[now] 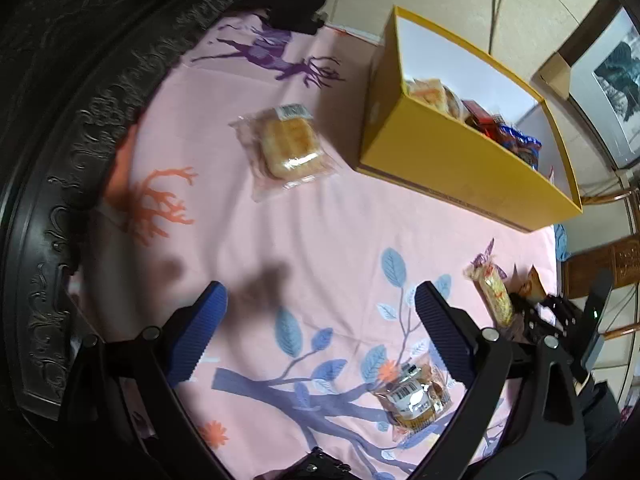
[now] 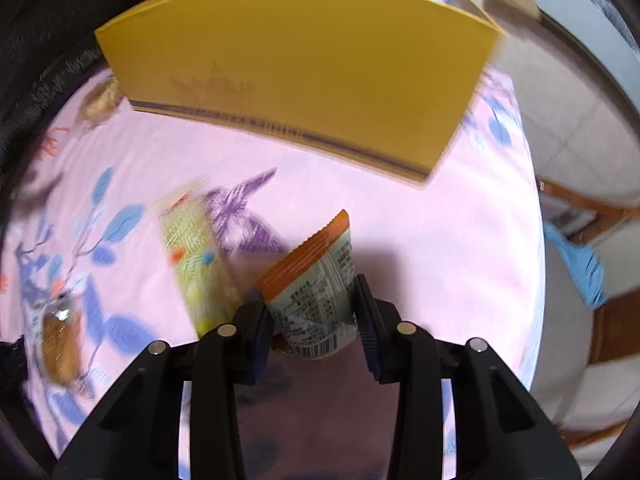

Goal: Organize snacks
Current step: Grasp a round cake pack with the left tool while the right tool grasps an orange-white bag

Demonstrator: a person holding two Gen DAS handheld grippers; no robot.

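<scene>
A yellow box (image 1: 460, 160) stands at the far side of a pink patterned tablecloth (image 1: 320, 232) and holds several snacks. It fills the top of the right wrist view (image 2: 296, 68). My left gripper (image 1: 320, 304) is open and empty above the cloth, between a wrapped bread (image 1: 290, 144) and a small brown snack packet (image 1: 416, 396). My right gripper (image 2: 312, 300) is shut on an orange-edged grey snack packet (image 2: 316, 292), held above the cloth. A yellow-green snack bar (image 2: 192, 256) lies just left of it; it also shows in the left wrist view (image 1: 496, 292).
A dark carved headboard (image 1: 80, 120) borders the cloth on the left. A brown packet (image 2: 60, 344) lies at the left. A wooden chair (image 2: 608, 312) with a blue cloth (image 2: 580, 268) stands past the right edge.
</scene>
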